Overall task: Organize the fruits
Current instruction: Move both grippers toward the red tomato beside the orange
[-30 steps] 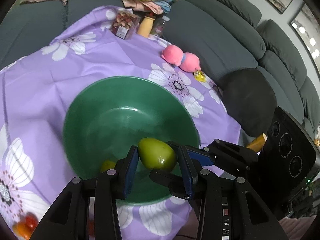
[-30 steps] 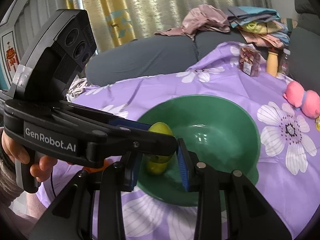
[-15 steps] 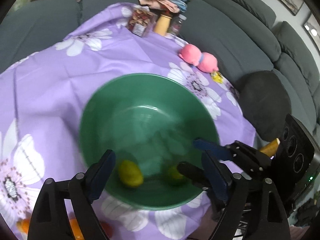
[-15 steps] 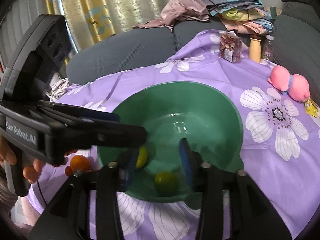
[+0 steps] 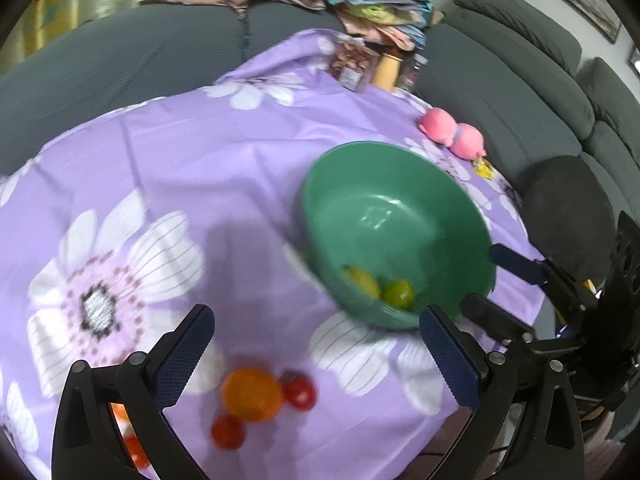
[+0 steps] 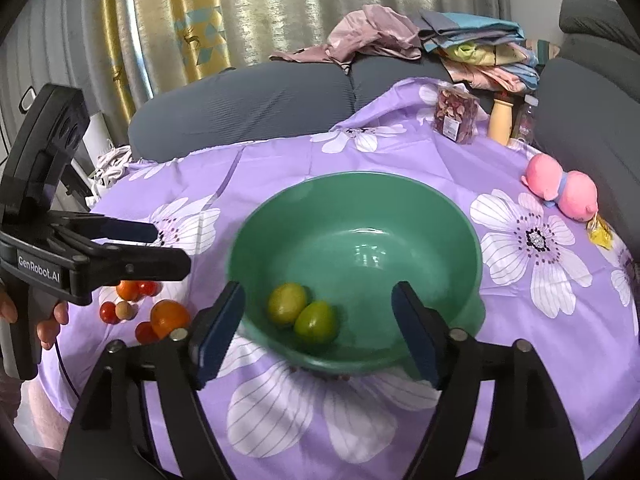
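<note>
Nearest, the right gripper [image 6: 316,334] hangs with jaws apart and just opened, nothing between them, over the near rim of the green bowl [image 6: 452,216]. Inside lie a yellow fruit [image 6: 286,304] and a green fruit [image 6: 316,321], touching. Left, the left gripper [image 5: 316,354], jaws widened and empty, hovers above an orange [image 5: 252,394] and small red fruits [image 5: 299,391] on the purple-clothed surface [image 5: 200,152]. Farther right lies a pink plush toy [image 6: 560,190].
</note>
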Motion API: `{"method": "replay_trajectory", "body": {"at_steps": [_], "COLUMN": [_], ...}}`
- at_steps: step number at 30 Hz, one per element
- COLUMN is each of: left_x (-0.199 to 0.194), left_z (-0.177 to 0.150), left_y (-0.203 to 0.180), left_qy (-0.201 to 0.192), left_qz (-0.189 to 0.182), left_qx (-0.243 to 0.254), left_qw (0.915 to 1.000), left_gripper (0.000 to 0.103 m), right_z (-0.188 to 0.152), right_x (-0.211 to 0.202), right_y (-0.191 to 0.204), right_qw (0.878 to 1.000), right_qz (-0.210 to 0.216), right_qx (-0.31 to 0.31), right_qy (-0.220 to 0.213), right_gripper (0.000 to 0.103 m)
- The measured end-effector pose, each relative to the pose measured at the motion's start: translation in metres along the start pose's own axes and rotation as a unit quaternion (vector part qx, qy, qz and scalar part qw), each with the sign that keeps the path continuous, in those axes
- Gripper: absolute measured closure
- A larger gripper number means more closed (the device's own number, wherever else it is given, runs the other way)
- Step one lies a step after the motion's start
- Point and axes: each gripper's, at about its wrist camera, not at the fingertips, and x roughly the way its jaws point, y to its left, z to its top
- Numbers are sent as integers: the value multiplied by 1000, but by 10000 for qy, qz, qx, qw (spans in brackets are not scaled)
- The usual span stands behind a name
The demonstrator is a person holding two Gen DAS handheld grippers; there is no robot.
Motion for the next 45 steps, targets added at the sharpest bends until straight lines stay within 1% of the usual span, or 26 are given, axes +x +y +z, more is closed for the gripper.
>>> {"method": "replay_trajectory", "body": {"at_steps": [3, 10, 20, 24, 27, 34, 40, 45], "left_x": [-10, -26, -39, -43, -47, -56, -54, -55], "left_z": [-13, -45, -87, -100, -103, -114, -125, -137], "left_y": [10, 42, 77, 83, 86, 93, 99, 106], "left_qy": [-55, -33, 25, 37, 31, -18, 77, 96], "left_qz": [149, 339, 392, 427, 502, 684, 693, 608], "left_qx": [-77, -559, -1062, -1139, -1101, -1075, -1073, -1124], "left_qw": [9998, 9979, 9936, 9926, 9926, 9918, 9918, 9918], "left_gripper": [1, 1, 1, 1, 1, 1, 1, 1], "right_z": [-1, -4, -7, -10, -12, -16, -19, -25], "right_x": [-4, -6, -3, 2, 4, 9, 14, 19], "right_y": [15, 53, 97, 112, 121, 132, 132, 128], "right_qw": [9998, 9980, 9933, 9909, 9893, 9868, 9864, 9853], "right_qz": [48, 293, 542, 626, 686, 748, 762, 716], "right_qx": [-171, -538, -943, -1077, -1156, -1249, -1202, -1179], "right_qy": [37, 154, 398, 516, 566, 705, 823, 1005], "right_gripper": [25, 25, 25, 25, 25, 25, 25, 25]}}
